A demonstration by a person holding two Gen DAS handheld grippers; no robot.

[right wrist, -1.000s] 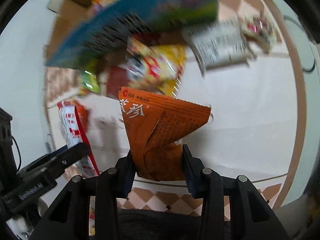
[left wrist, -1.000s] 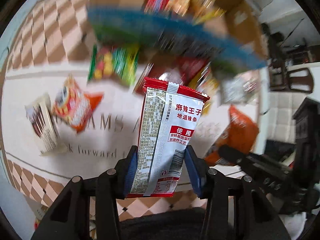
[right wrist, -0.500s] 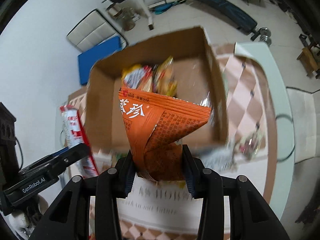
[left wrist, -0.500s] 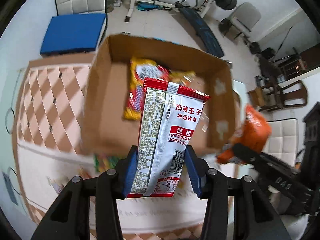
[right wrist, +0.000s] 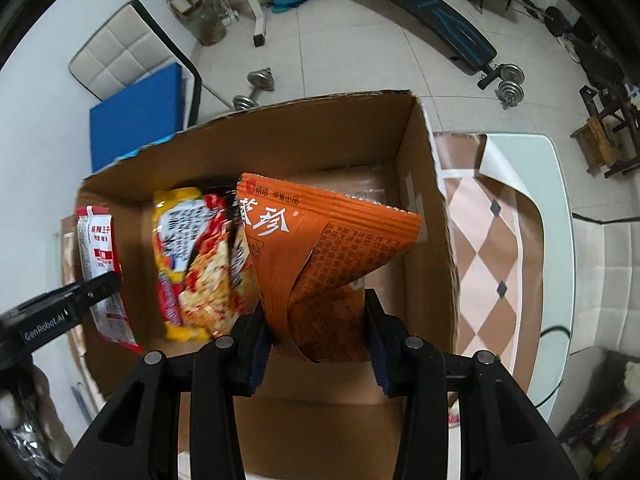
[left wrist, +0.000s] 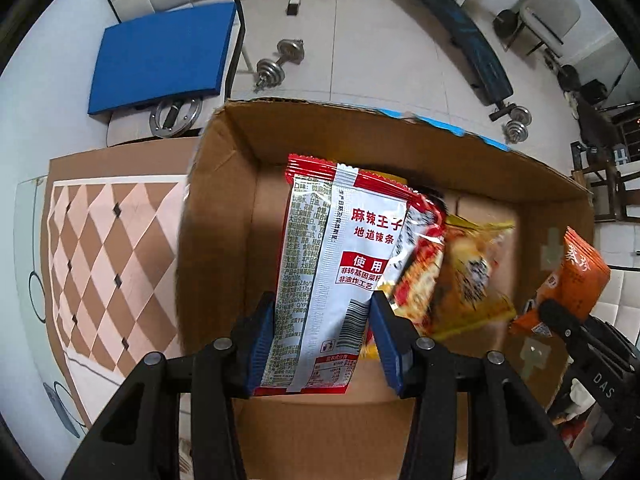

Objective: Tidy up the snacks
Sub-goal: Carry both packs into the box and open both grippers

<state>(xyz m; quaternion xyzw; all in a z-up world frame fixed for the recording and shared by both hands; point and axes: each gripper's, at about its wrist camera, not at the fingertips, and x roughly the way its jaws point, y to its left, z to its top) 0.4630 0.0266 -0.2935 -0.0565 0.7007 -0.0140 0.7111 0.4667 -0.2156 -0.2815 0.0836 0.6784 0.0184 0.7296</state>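
Observation:
My left gripper (left wrist: 322, 334) is shut on a red-and-white spicy-strip packet (left wrist: 336, 272) and holds it upright over the open cardboard box (left wrist: 224, 208). My right gripper (right wrist: 318, 326) is shut on a folded orange snack bag (right wrist: 320, 256) over the same box (right wrist: 424, 184). Yellow-and-red snack bags (left wrist: 460, 276) lie inside the box, also seen in the right wrist view (right wrist: 200, 264). The orange bag (left wrist: 576, 276) and right gripper show at the right of the left wrist view; the red packet (right wrist: 100, 264) and left gripper show at the left of the right wrist view.
The box stands on a table with a checkered brown-and-pink cloth (left wrist: 104, 264), which also shows in the right wrist view (right wrist: 488, 256). Beyond the table are a blue-cushioned chair (left wrist: 160, 52), dumbbells (left wrist: 276, 64) and a weight bench (right wrist: 428, 4) on a tiled floor.
Both grippers have lifted from the scattered snacks on the table and moved forward over the open box, each still holding its packet. The view now looks down into the box.

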